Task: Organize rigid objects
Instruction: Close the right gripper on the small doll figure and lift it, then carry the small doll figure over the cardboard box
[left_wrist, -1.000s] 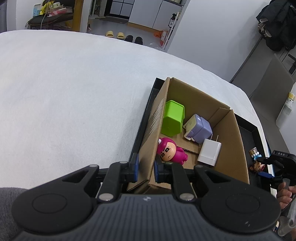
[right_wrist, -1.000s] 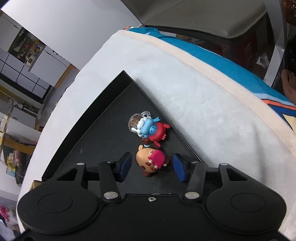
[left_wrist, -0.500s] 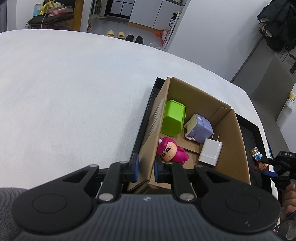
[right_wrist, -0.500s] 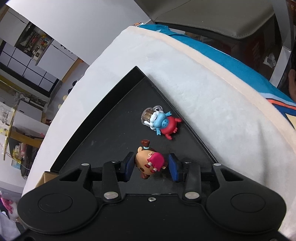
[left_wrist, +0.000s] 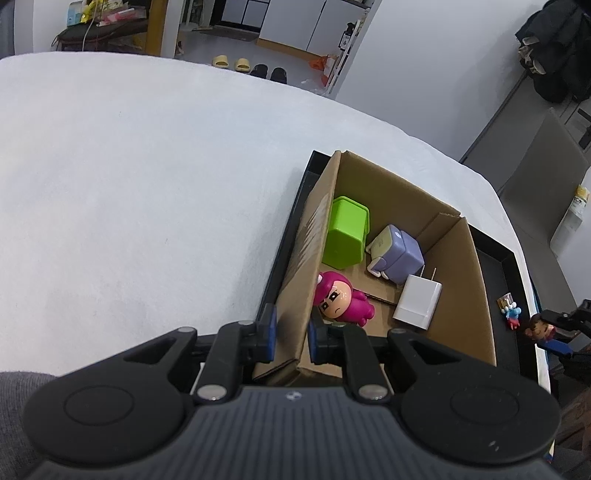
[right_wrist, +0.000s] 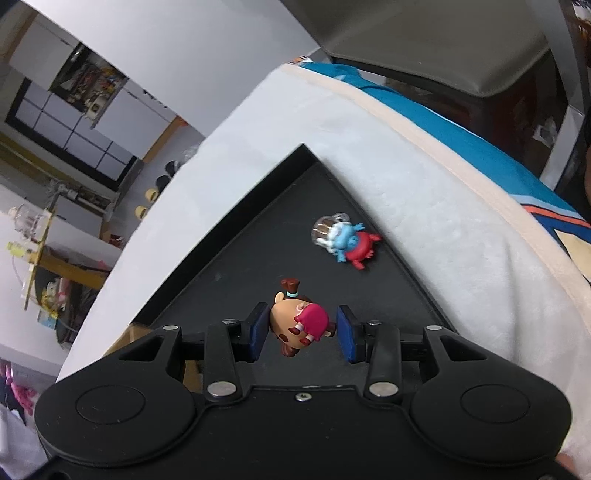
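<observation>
Brown-haired toy figure (right_wrist: 300, 325) in red sits clamped between my right claw's (right_wrist: 301, 332) blue pads (right_wrist: 258, 328), above the black tray (right_wrist: 236, 258); a blue-and-red figurine (right_wrist: 347, 240) lies near. My left claw (left_wrist: 291, 332) pinches the cardboard box (left_wrist: 480, 280) wall, which holds a pink figure (left_wrist: 343, 299), green cube (left_wrist: 345, 236) and white charger (left_wrist: 417, 301).

The right gripper (right_wrist: 300, 330) has a little brown toy in a pink dress (right_wrist: 298, 324) between its two blue pads (right_wrist: 257, 330). The pads sit right at the toy's sides. The toy is over the black tray (right_wrist: 258, 251). A blue and red toy (right_wrist: 345, 240) lies by the tray's right edge, near the far corner. The tray sits on a white blanket (right_wrist: 424, 206).
</observation>
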